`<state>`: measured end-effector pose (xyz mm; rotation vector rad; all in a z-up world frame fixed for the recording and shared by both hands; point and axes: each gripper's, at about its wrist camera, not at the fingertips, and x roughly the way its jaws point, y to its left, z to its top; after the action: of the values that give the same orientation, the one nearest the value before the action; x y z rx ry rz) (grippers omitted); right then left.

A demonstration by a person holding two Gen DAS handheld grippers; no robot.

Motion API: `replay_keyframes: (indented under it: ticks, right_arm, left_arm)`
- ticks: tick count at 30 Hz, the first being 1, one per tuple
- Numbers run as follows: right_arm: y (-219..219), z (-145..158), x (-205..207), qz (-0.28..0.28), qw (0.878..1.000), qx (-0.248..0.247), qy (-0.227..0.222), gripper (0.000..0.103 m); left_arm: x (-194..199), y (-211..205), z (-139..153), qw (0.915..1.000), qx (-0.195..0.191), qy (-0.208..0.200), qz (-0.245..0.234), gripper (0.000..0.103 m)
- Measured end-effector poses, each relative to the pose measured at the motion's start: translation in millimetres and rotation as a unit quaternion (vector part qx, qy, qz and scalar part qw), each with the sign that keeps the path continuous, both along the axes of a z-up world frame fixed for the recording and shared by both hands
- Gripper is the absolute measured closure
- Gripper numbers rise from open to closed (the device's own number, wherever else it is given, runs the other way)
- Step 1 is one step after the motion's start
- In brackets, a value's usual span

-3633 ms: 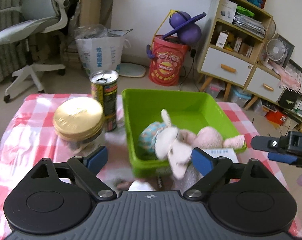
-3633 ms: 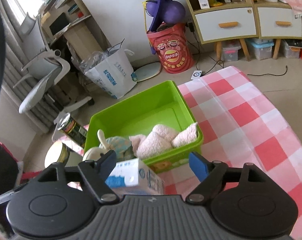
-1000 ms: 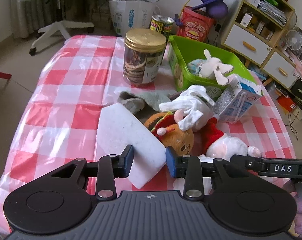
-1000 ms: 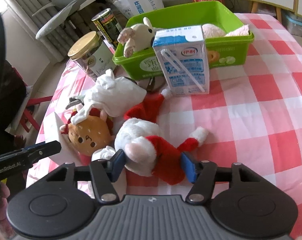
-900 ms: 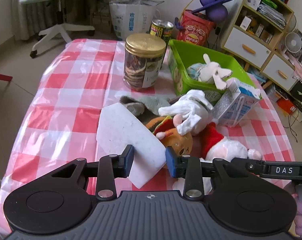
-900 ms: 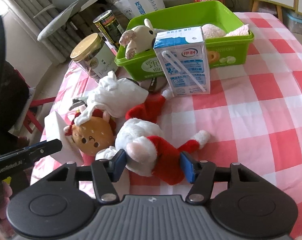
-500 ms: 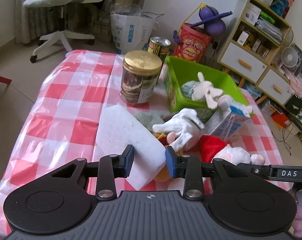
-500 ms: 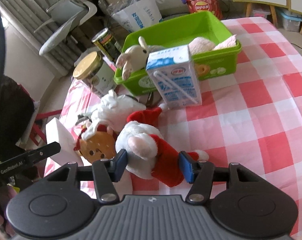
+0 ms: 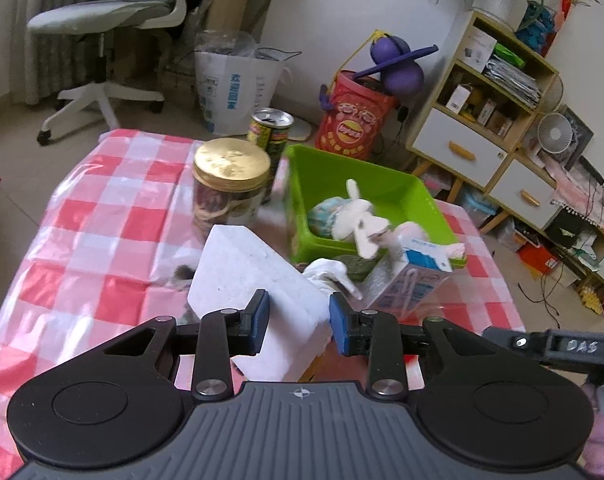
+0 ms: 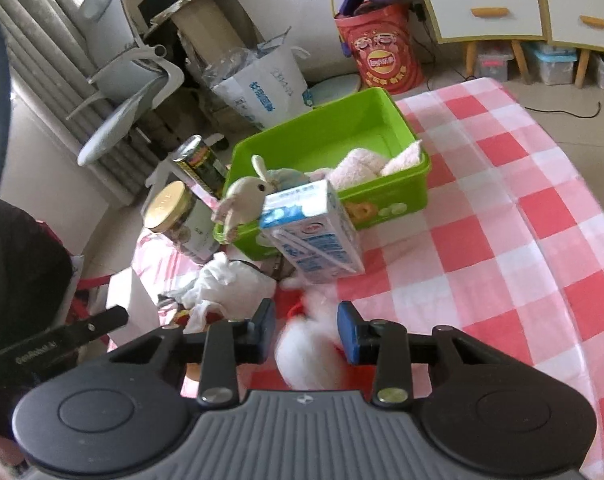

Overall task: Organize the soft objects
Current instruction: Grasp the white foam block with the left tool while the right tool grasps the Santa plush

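- Left gripper [image 9: 298, 316] pinches a white foam block [image 9: 258, 276], its long axis running ahead and slightly left
- Right gripper [image 10: 306, 330] is closing on a Santa plush [image 10: 306, 344] between its jaws
- Green bin [image 10: 382, 120] lies ahead of both, nearer the right gripper

White foam block [image 9: 258, 276] and, seemingly, Santa plush [image 10: 308, 344] now lifted.

A table under a red-and-white checked cloth [image 10: 502, 216] carries 1 green bin [image 10: 382, 208], 1 milk carton [image 10: 318, 240], 1 gold-lidded jar [image 9: 230, 192], 1 can [image 9: 271, 136] and crumpled white cloth [image 10: 226, 280].
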<state>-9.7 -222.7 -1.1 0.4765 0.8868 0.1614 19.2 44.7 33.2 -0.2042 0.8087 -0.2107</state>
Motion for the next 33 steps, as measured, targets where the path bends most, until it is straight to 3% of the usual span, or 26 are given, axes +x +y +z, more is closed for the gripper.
replay_keyframes:
  ticks: [2,6,14,17,21,27,28,29,30,33]
  right_arm:
    - [0,-4,2,0.005,1.0,0.004,0.009,0.089]
    - [-2,-18,5,0.0,1.0,0.014,0.028,0.058]
    - [-1,-42,17,-0.001,0.998,-0.005,0.063,0.055]
    - [6,-46,18,0.025,0.996,0.005,0.088,0.052]
    - [25,-45,14,0.065,0.994,-0.022,0.083,0.044]
    - [50,-53,8,0.098,0.985,-0.121,0.076,0.044]
    - [53,-55,6,0.101,0.983,-0.136,0.072,0.047]
    - [55,-55,5,0.104,0.981,-0.15,0.068,0.061]
    - [56,-56,4,0.11,0.979,-0.163,0.06,0.066]
    - [49,-56,8,0.102,0.981,-0.158,0.05,0.08]
  left_arm:
    - [0,-5,0,1.0,-0.002,0.0,-0.005,0.07]
    - [-4,-14,0,0.9999,-0.002,-0.002,-0.011,0.07]
    - [-5,-25,-5,0.9997,0.005,-0.005,-0.025,0.071]
    - [-5,-26,-4,0.9996,0.003,-0.007,-0.026,0.071]
    - [-6,-26,-3,0.9997,0.003,-0.008,-0.025,0.071]
    - [-8,-26,-1,0.9996,0.005,-0.014,-0.023,0.072]
    - [-7,-25,0,0.9996,0.006,-0.015,-0.022,0.072]
    - [-7,-25,0,0.9996,0.006,-0.015,-0.021,0.072]
    - [-6,-25,0,0.9996,0.006,-0.017,-0.021,0.072]
    - [-4,-25,2,0.9996,0.004,-0.021,-0.016,0.072]
